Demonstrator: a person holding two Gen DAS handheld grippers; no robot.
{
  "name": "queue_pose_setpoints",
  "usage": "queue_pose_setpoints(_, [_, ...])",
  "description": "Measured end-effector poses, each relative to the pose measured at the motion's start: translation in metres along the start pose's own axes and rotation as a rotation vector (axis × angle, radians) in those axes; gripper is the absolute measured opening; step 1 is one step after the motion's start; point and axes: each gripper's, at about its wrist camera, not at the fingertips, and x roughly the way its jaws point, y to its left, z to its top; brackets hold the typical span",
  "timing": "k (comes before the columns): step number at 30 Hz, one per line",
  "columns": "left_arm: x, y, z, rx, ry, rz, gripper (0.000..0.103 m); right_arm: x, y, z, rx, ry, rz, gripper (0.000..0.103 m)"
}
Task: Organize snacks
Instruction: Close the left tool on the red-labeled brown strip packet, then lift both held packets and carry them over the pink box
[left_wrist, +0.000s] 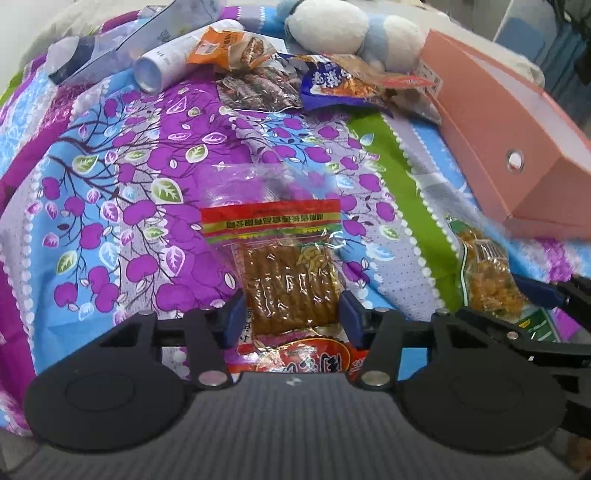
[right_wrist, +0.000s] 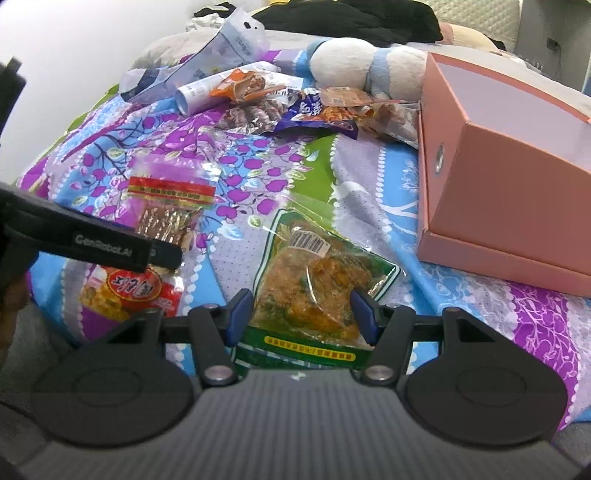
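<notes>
While both grippers sit low over the floral bedsheet (left_wrist: 122, 177), each is spread wide, gripping nothing. Left gripper (left_wrist: 293, 314) straddles the clear packet of brown strips (left_wrist: 291, 291), blue fingers (left_wrist: 351, 315) either side; contact cannot be confirmed. Right gripper (right_wrist: 301, 314) likewise brackets the green snack packet (right_wrist: 317, 280). Pink box (right_wrist: 506, 184) stands near, to the right; further snack packets (right_wrist: 314, 110) are heaped beyond

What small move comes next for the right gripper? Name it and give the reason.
Probably close the right gripper on the green snack packet. Its fingers are spread on either side of the packet without visibly pinching it, and the open pink box sits just ahead to the right, a likely place to put it.
</notes>
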Motion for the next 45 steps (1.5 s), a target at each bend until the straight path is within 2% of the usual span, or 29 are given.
queue_pose_setpoints(3, [-0.005,0.005,0.0,-0.039,-0.005,-0.027,0.057,-0.004,-0.001,0.002,0.01,-0.006,-0.004,0.061])
queue_pose_setpoints(4, [-0.008,0.007,0.001,-0.053,-0.009,-0.033,0.049,-0.006,-0.001,0.003,0.013,-0.007,-0.005,0.061])
queue_pose_setpoints(5, [-0.01,0.008,0.002,-0.06,-0.007,-0.034,0.026,-0.007,-0.001,0.004,0.016,-0.009,-0.007,0.061])
queue_pose_setpoints(8, [-0.017,0.014,0.006,-0.091,-0.012,-0.062,0.026,-0.012,-0.001,0.008,0.016,-0.018,-0.01,0.061])
queue_pose_setpoints(11, [-0.016,0.017,0.006,-0.09,-0.007,-0.056,0.026,-0.014,0.002,0.012,0.003,-0.029,-0.015,0.061])
queue_pose_setpoints(15, [-0.008,0.029,0.0,-0.169,0.029,-0.144,0.026,-0.009,0.004,0.013,0.001,-0.01,-0.003,0.061])
queue_pose_setpoints(21, [-0.003,0.044,-0.007,-0.267,0.031,-0.203,0.026,-0.004,0.025,0.008,-0.043,-0.01,0.06,0.061])
queue_pose_setpoints(24, [0.0,0.051,-0.007,-0.316,0.034,-0.231,0.026,0.003,0.041,0.007,-0.109,-0.008,0.065,0.061])
queue_pose_setpoints(28, [-0.002,0.06,-0.008,-0.355,0.031,-0.244,0.028,0.022,0.055,-0.004,-0.21,0.022,0.024,0.06])
queue_pose_setpoints(30, [-0.003,0.065,-0.009,-0.374,0.026,-0.245,0.033,0.023,0.06,-0.008,-0.259,0.011,0.004,0.061])
queue_pose_setpoints(37, [0.003,0.076,-0.011,-0.417,-0.002,-0.278,0.035,0.024,0.054,-0.007,-0.232,0.013,0.02,0.061])
queue_pose_setpoints(41, [0.012,0.085,-0.007,-0.469,-0.014,-0.333,0.035,0.025,0.054,-0.008,-0.225,0.014,0.024,0.061])
queue_pose_setpoints(45, [0.017,0.087,-0.001,-0.469,-0.016,-0.382,0.035,0.026,0.053,-0.008,-0.218,0.014,0.03,0.061])
